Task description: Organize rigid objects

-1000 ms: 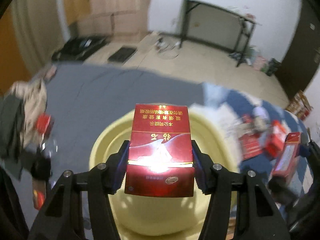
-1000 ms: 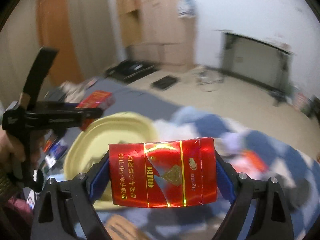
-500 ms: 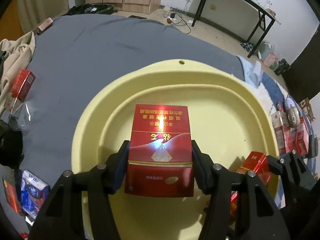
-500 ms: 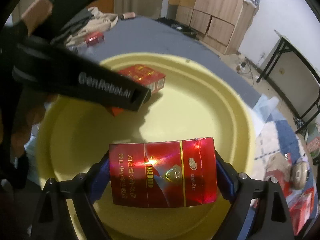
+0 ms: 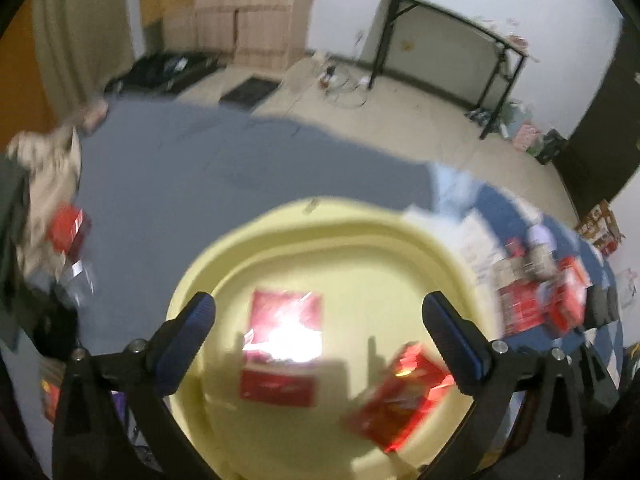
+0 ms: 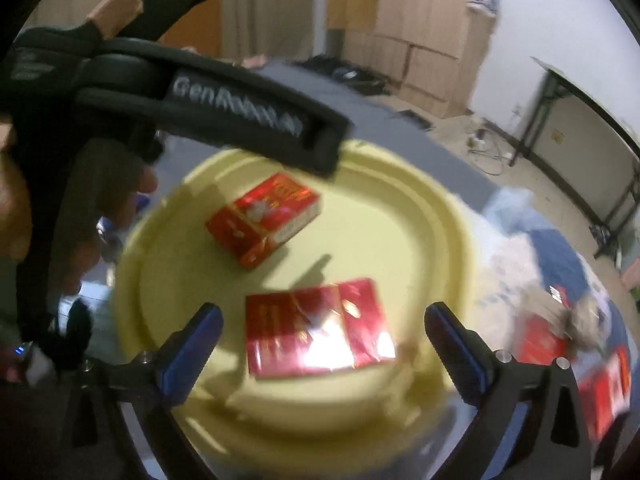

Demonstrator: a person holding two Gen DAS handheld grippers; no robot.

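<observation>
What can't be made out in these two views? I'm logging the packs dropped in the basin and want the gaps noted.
- Printing on both red packs, left wrist view: motion blur and glare.
- Far edge of the yellow basin, right wrist view: covered by the left gripper's black body.
- Red items on the bedding: blurred, uncountable.

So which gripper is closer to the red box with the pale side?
Left. That red cardboard box with the pale side lies in the yellow plastic basin just under the left hand-held gripper; the right hand-held gripper is open over the other flat red box.
</observation>
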